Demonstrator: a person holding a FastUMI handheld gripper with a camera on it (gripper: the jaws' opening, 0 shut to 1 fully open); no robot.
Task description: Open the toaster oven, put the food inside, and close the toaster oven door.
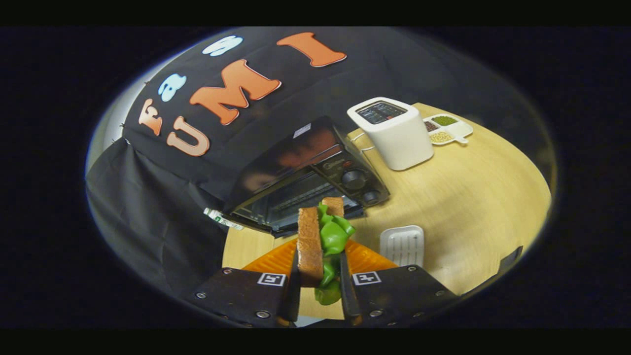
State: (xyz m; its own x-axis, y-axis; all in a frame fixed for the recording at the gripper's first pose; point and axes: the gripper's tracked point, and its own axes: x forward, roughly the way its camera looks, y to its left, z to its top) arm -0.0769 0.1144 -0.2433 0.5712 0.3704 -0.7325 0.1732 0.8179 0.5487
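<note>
My gripper (319, 288) is clamped on a sandwich (320, 241) (toasted bread with green lettuce spilling out), both fingers pressing its sides. It stands on edge above an orange plate (276, 259). Just beyond sits the black toaster oven (305, 177), door open. I see a white ridged tray (402, 245) beside the plate, and a white toaster (394, 132) farther off on the wooden table (473, 197).

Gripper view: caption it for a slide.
Gripper shut on a sandwich, held before the open toaster oven on the table.
</note>
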